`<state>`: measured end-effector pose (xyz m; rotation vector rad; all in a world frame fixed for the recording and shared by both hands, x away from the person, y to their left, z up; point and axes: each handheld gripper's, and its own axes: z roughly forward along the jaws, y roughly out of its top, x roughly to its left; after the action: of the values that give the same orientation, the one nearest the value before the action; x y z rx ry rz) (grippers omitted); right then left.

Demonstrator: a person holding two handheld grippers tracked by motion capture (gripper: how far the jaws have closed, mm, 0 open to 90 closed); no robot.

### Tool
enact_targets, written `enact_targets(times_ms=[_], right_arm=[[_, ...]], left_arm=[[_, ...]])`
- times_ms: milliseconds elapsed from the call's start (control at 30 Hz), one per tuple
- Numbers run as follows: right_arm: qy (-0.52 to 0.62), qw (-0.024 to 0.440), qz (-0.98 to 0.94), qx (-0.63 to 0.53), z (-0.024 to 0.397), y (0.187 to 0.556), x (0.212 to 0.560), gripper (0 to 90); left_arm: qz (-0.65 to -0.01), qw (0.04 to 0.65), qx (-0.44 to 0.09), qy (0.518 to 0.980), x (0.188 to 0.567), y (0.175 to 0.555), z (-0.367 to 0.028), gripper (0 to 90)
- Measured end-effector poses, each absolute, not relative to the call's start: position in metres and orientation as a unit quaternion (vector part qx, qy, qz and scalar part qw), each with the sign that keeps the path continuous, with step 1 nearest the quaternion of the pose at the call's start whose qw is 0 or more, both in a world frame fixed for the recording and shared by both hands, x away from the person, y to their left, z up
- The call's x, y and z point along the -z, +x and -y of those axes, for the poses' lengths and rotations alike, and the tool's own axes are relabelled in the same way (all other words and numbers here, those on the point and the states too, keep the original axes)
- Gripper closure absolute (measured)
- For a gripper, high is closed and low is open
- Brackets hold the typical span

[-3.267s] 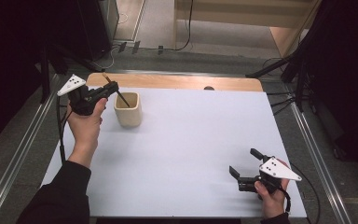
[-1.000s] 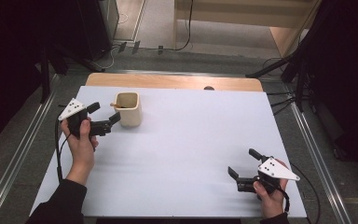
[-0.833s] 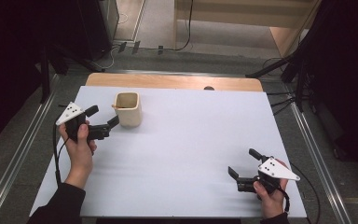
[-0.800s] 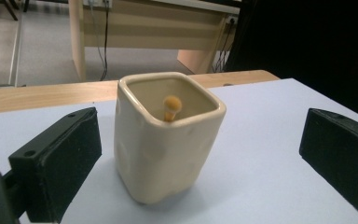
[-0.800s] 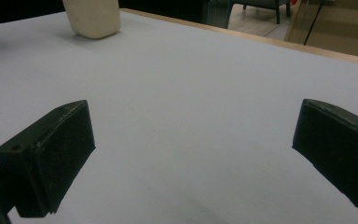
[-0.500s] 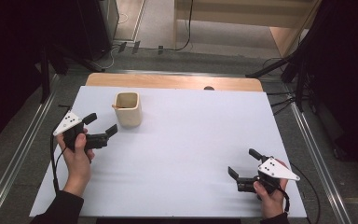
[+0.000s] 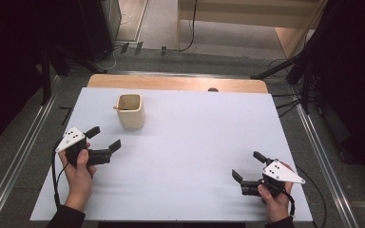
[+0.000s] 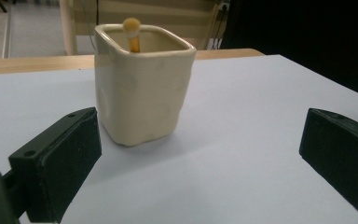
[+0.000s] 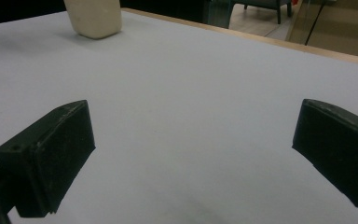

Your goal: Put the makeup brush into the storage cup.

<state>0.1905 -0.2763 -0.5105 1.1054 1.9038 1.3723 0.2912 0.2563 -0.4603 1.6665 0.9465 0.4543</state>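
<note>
A cream square cup stands upright on the white table at the back left. An orange stick with a pale round tip leans inside the cup. My left gripper rests low on the table in front of and to the left of the cup, open and empty. My right gripper sits near the front right corner, open, with nothing between its jaws. The cup's base also appears far off in the right gripper view.
A wooden strip runs along the table's far edge, with a small dark knob on it. Metal rails flank the table on both sides. Cables and dark stands lie on the floor beyond.
My left gripper let go of the stick in the cup and has drawn back toward the front left, open. The right gripper has stayed put.
</note>
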Motion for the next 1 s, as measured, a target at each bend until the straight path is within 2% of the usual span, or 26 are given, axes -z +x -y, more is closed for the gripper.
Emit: enact_targets(times_ms=[667, 1000], right_arm=[[0.407, 0.273, -0.707, -0.509, 0.275, 0.189, 0.509, 0.0], [0.408, 0.274, -0.707, -0.509, 0.276, 0.189, 0.509, 0.0]], left_arm=[[-0.399, 0.546, -0.193, 0.711, 0.481, 0.249, -0.263, 0.0], [-0.381, 0.532, -0.189, 0.732, 0.489, 0.233, -0.261, 0.0]])
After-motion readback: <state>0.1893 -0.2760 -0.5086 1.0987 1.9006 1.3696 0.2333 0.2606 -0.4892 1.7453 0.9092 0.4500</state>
